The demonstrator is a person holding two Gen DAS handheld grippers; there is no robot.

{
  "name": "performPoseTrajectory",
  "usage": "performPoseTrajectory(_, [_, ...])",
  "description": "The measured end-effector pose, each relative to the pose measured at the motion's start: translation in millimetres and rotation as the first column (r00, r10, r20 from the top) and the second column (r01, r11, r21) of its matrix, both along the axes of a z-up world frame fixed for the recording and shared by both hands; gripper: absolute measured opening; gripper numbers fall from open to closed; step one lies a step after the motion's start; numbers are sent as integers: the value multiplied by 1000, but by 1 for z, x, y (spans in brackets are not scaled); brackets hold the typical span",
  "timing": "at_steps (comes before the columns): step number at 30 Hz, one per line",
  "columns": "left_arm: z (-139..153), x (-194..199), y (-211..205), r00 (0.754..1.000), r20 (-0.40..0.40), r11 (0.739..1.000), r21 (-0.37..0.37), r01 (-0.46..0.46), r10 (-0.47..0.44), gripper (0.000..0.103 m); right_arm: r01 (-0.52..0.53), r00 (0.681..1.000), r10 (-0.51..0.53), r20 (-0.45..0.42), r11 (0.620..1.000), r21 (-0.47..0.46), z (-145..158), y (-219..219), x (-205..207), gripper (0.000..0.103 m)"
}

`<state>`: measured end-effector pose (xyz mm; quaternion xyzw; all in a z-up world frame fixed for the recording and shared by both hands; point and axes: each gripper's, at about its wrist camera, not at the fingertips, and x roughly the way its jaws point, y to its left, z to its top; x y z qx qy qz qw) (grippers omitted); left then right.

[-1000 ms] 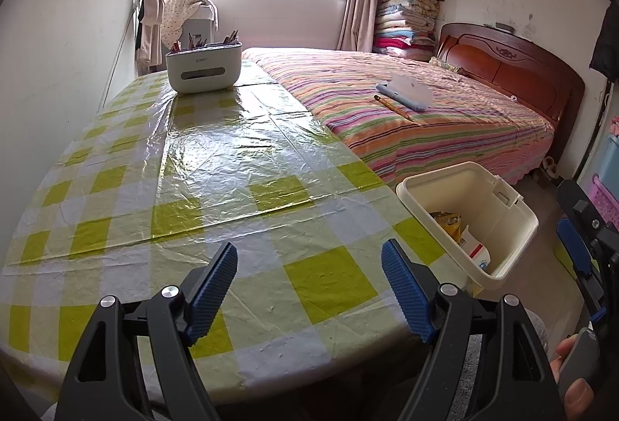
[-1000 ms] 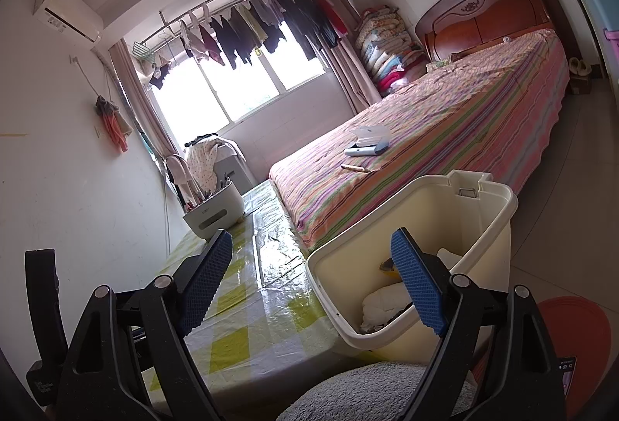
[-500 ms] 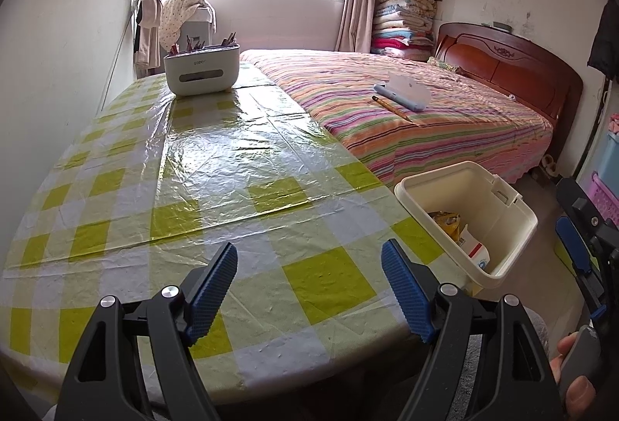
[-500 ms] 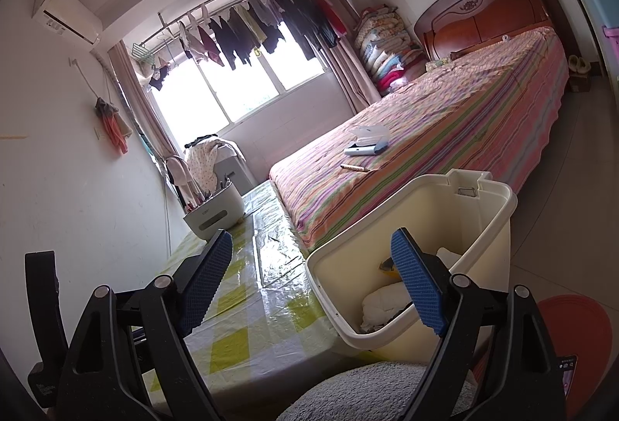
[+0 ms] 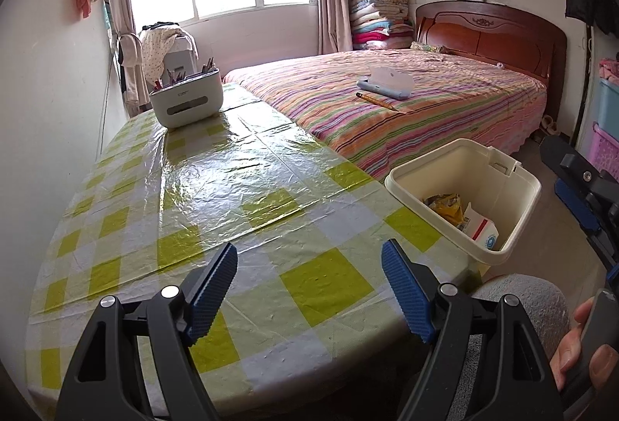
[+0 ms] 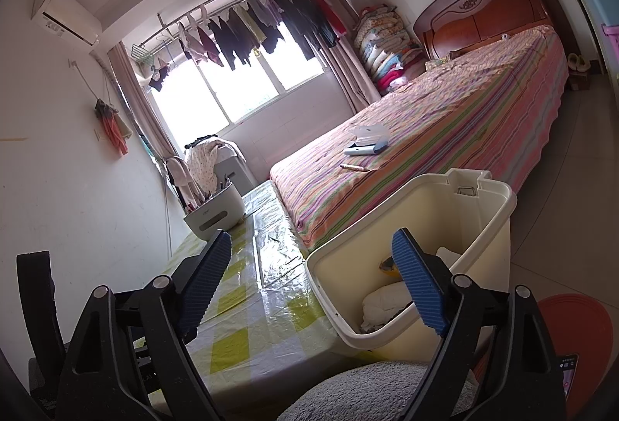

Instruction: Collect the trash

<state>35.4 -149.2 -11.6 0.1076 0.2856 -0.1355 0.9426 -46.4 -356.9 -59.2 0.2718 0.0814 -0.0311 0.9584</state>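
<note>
A cream plastic trash bin stands beside the table's right edge; it also shows in the right wrist view. Inside lie a yellow wrapper, a white carton and crumpled white paper. My left gripper is open and empty above the near edge of the yellow-checked tablecloth. My right gripper is open and empty, low beside the table, with its right finger in front of the bin's mouth.
A white desk organiser with pens stands at the table's far end. A striped bed with a pencil and case lies right of the table. A grey cushion and an orange stool are near the bin.
The left wrist view has tilted upward a little, so more of the window and wall shows. Both grippers stay open and the bin has not moved.
</note>
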Motion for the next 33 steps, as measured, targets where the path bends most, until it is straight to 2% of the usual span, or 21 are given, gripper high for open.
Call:
performPoseTrajectory(8, [-1, -5, -7, 1000, 27, 998, 59, 12, -14, 75, 0, 1000, 0, -1, 1000, 2, 0, 0, 0, 84])
performPoseTrajectory(12, [0, -7, -6, 999, 32, 998, 54, 16, -18, 75, 0, 1000, 0, -1, 1000, 1, 0, 1, 0, 84])
performPoseTrajectory(17, [3, -10, -2, 997, 78, 999, 44, -7, 3, 75, 0, 1000, 0, -2, 1000, 4, 0, 1, -1, 84])
performPoseTrajectory(20, [4, -9, 0, 996, 85, 999, 44, -21, 17, 82, 1, 1000, -1, -3, 1000, 3, -1, 2, -1, 84])
performPoseTrajectory(28, [7, -8, 1, 993, 112, 998, 45, -37, 32, 82, -1, 1000, 1, -2, 1000, 4, -1, 2, -1, 84])
performPoseTrajectory(33, [9, -9, 3, 993, 113, 998, 56, -37, 30, 82, -28, 999, 29, -44, 999, 16, -1, 5, 9, 84])
